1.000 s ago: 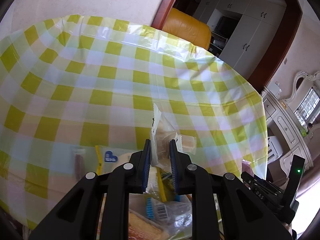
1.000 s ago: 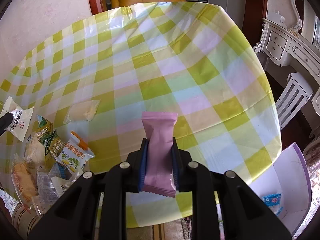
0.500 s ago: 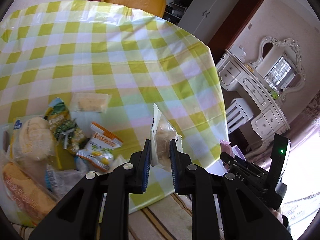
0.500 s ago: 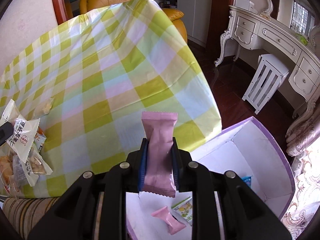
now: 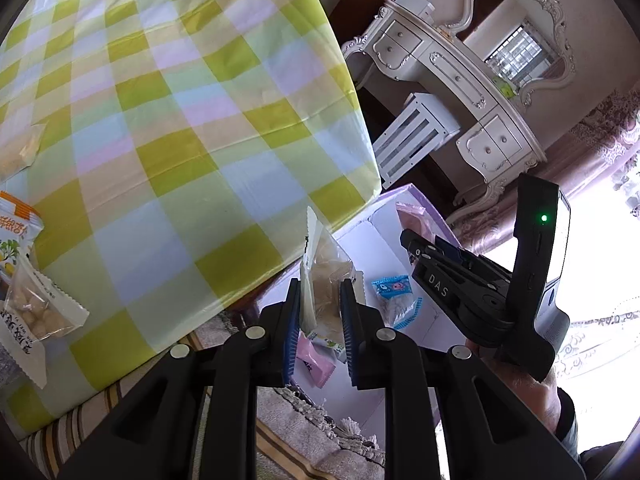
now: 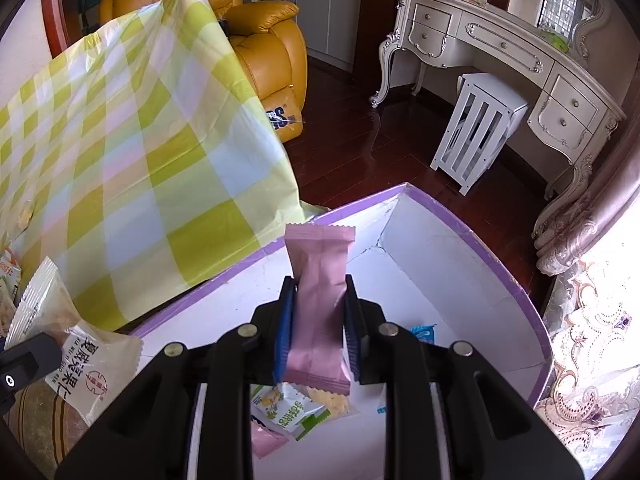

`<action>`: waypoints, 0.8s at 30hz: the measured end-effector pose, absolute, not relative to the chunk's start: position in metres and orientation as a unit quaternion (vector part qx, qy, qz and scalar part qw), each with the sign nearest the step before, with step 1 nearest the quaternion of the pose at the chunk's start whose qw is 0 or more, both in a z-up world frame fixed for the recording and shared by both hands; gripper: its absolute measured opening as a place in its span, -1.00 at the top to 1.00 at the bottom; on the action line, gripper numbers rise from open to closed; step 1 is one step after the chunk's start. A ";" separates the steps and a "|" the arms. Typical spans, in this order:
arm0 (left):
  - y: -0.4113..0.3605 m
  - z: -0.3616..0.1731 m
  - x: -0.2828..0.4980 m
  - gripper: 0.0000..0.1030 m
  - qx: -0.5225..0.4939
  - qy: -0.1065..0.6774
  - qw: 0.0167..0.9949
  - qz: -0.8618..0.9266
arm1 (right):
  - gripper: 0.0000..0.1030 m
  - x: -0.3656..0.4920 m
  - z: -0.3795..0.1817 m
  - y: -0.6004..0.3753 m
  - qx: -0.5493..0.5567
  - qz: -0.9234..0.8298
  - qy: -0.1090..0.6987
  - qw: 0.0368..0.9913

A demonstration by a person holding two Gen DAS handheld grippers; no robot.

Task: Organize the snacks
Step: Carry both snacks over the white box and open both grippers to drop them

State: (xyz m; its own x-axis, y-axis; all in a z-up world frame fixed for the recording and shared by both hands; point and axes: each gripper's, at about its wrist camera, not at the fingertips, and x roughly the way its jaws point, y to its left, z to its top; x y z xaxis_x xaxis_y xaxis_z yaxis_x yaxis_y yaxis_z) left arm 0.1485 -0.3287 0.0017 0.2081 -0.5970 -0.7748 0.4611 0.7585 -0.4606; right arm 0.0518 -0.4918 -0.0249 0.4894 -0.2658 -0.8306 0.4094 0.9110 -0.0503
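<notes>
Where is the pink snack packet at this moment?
In the right wrist view, the pink snack packet is clamped in the right gripper, above the white box with purple rim beside the table.

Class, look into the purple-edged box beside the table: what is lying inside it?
Inside the purple-edged box lie a green-and-white snack packet, a pink packet, a yellow cracker packet and a blue packet. The right gripper hides other contents.

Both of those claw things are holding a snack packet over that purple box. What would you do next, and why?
Probably open the right gripper jaws and drop the pink packet: it hangs over the box, where other snacks lie. The left gripper with its clear packet could follow.
</notes>
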 end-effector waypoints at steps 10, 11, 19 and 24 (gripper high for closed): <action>-0.339 -0.001 0.147 -0.08 -0.056 0.531 0.773 -0.342 | -0.12 0.043 -0.023 -0.505 0.082 -0.221 0.458 0.857; -0.338 0.000 0.146 -0.09 -0.056 0.530 0.774 -0.340 | -0.14 0.043 -0.023 -0.505 0.083 -0.221 0.458 0.857; -0.330 0.009 0.142 -0.25 -0.050 0.511 0.794 -0.326 | -0.48 0.043 -0.014 -0.496 0.093 -0.200 0.451 0.865; -0.313 0.018 0.139 -0.33 -0.045 0.492 0.814 -0.305 | -0.49 0.048 -0.008 -0.484 0.099 -0.182 0.453 0.867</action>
State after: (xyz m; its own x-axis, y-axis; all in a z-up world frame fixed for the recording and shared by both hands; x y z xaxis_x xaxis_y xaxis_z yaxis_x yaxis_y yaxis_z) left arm 0.1394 -0.3127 0.0178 0.3295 -0.5410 -0.7737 0.4521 0.8099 -0.3738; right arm 0.0475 -0.4842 -0.0079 0.5236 -0.2258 -0.8215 0.4046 0.9145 0.0065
